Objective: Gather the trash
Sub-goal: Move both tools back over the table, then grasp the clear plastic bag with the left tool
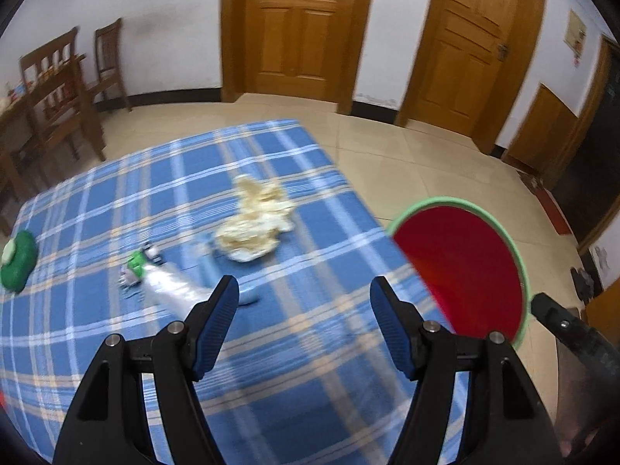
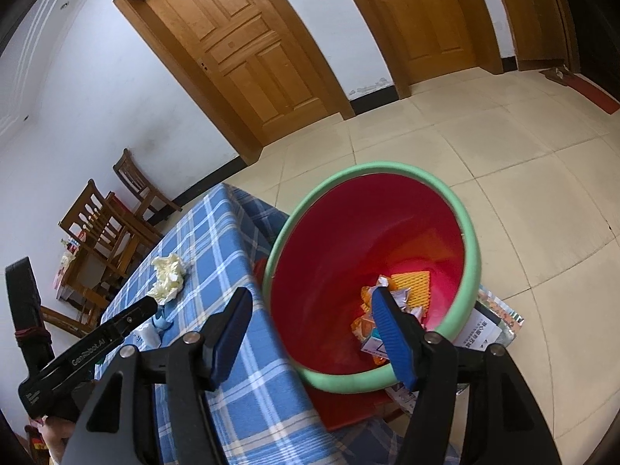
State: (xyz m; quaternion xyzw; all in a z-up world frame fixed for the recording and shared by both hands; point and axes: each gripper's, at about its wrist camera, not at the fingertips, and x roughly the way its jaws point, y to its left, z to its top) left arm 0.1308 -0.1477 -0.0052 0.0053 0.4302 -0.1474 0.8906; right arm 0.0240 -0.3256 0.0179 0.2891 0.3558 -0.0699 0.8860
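My left gripper [image 1: 304,290] is open and empty above the blue plaid tablecloth [image 1: 116,201]. Ahead of it lie a crumpled yellow-white paper wad [image 1: 254,223], a clear plastic wrapper with a green label [image 1: 162,277] and a small light-blue scrap [image 1: 211,267]. My right gripper [image 2: 310,302] is open and empty over the near rim of the red bin with a green rim [image 2: 471,240], which stands beside the table's right edge. Orange and white wrappers [image 2: 391,302] lie in the bin. The bin [image 1: 521,259] also shows in the left wrist view, and the paper wad [image 2: 168,279] in the right wrist view.
A green round object [image 1: 17,259] lies at the table's left edge. Wooden chairs [image 1: 58,89] and another table stand at the far left. Wooden doors [image 1: 296,27] line the back wall. Printed packets [image 2: 484,329] lie on the tiled floor behind the bin.
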